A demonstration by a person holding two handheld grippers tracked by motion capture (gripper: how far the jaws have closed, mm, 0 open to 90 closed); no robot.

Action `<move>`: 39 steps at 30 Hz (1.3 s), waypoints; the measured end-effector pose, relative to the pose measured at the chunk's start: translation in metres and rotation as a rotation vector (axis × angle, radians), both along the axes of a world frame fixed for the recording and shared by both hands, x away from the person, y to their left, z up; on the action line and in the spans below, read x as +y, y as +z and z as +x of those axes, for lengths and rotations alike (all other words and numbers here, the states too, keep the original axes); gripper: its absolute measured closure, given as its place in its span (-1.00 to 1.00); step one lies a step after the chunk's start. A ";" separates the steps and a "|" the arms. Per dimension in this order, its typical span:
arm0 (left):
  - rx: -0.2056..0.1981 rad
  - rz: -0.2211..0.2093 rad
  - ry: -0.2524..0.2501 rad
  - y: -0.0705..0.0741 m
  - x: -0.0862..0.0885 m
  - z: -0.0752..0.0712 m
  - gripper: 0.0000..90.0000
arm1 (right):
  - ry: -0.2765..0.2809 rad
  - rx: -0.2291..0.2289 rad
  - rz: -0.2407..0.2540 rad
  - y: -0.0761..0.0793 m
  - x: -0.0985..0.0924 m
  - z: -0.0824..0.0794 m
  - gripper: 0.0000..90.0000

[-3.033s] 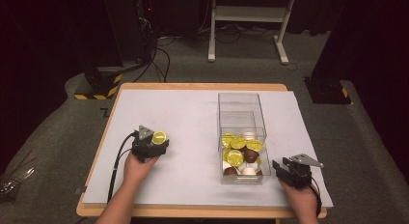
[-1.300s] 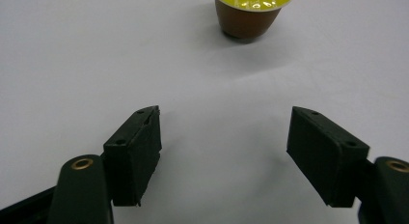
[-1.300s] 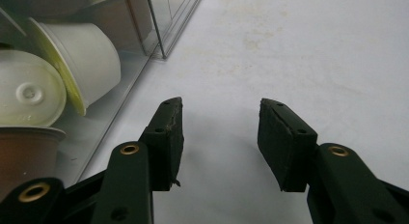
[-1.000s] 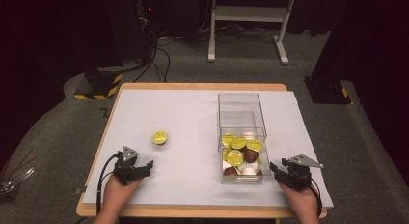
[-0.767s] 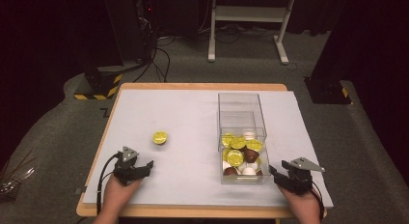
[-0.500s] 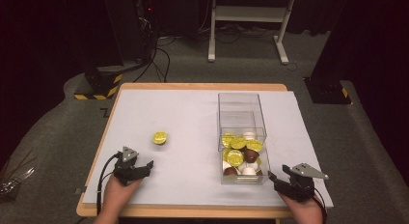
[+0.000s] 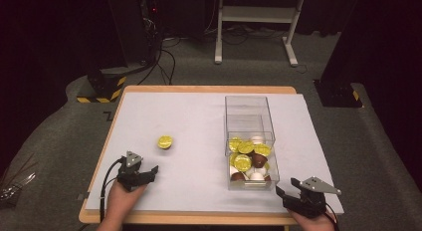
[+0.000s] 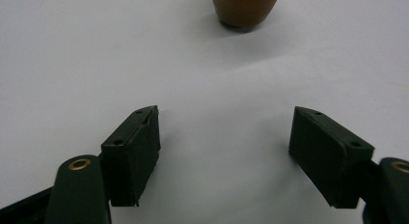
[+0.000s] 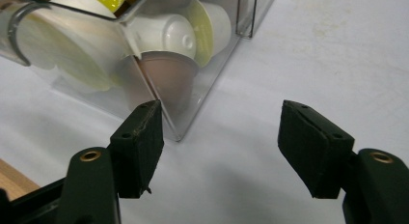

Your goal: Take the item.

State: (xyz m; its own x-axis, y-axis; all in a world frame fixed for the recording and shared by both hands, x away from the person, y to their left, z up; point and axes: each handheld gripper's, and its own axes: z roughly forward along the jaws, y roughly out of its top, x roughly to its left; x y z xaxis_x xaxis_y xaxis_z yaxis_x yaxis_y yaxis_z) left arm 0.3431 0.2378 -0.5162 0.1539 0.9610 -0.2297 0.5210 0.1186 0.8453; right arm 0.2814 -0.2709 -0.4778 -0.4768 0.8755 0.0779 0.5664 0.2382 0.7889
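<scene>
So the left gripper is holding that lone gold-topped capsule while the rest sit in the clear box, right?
Not holding. The left gripper is open and empty; the capsule stands apart on the table, ahead of its jaws, as the left gripper view shows. The rest do sit in the clear box.

Brown capsule (image 7: 165,142) with yellow lid, upright on table, left of clear box (image 7: 247,122)

Black left gripper (image 7: 149,170), right gripper (image 7: 281,192): grey 3-cornered top plates, brass-ringed screw holes, black cable.
</scene>
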 end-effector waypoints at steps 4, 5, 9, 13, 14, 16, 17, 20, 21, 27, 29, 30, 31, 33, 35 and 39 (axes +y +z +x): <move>0.000 -0.004 0.001 0.000 0.000 0.000 -0.41 | 0.022 0.010 -0.003 -0.001 0.007 -0.003 -0.31; 0.000 -0.005 0.001 0.000 0.000 0.000 -0.41 | 0.027 0.008 -0.004 -0.001 0.008 -0.003 -0.32; 0.000 -0.006 0.001 0.000 0.000 0.000 -0.41 | 0.041 0.001 0.005 0.000 0.016 -0.001 -0.33; -0.001 -0.003 -0.001 0.000 0.000 0.000 -0.41 | 0.054 -0.016 0.009 0.002 0.025 0.001 -0.35; -0.001 -0.007 0.001 0.000 0.000 0.000 -0.41 | 0.057 -0.019 0.014 0.002 0.026 0.002 -0.35; -0.001 -0.007 0.000 0.000 0.000 0.000 -0.41 | 0.066 -0.023 0.022 0.003 0.029 0.004 -0.39; -0.010 -0.021 0.010 0.000 -0.001 0.000 -0.41 | 0.067 -0.019 0.026 0.003 0.030 0.004 -0.41; -0.007 -0.016 0.007 0.000 -0.001 0.000 -0.41 | 0.077 -0.021 0.022 0.001 0.033 0.006 -0.45; -0.008 -0.018 0.009 0.000 -0.001 0.000 -0.41 | 0.078 -0.018 0.023 0.001 0.034 0.006 -0.45; 0.001 -0.014 0.001 0.000 0.000 0.000 -0.42 | 0.092 -0.027 0.031 0.000 0.043 0.008 -0.48; 0.001 -0.017 0.002 0.000 0.000 0.000 -0.42 | 0.093 -0.034 0.022 0.000 0.046 0.008 -0.52; 0.000 -0.019 0.003 0.000 0.000 0.000 -0.42 | 0.092 -0.033 0.020 0.000 0.046 0.008 -0.53; 0.001 -0.016 0.001 0.000 0.000 0.000 -0.42 | 0.092 -0.037 0.017 0.000 0.047 0.008 -0.53; 0.001 -0.012 -0.001 0.000 0.000 0.000 -0.42 | 0.091 -0.041 0.014 0.000 0.047 0.008 -0.53; -0.002 -0.015 0.002 0.000 0.000 0.000 -0.42 | 0.089 -0.044 0.012 0.000 0.047 0.007 -0.53; 0.001 -0.011 -0.001 0.000 0.000 0.000 -0.42 | 0.088 -0.050 0.003 0.001 0.048 0.007 -0.53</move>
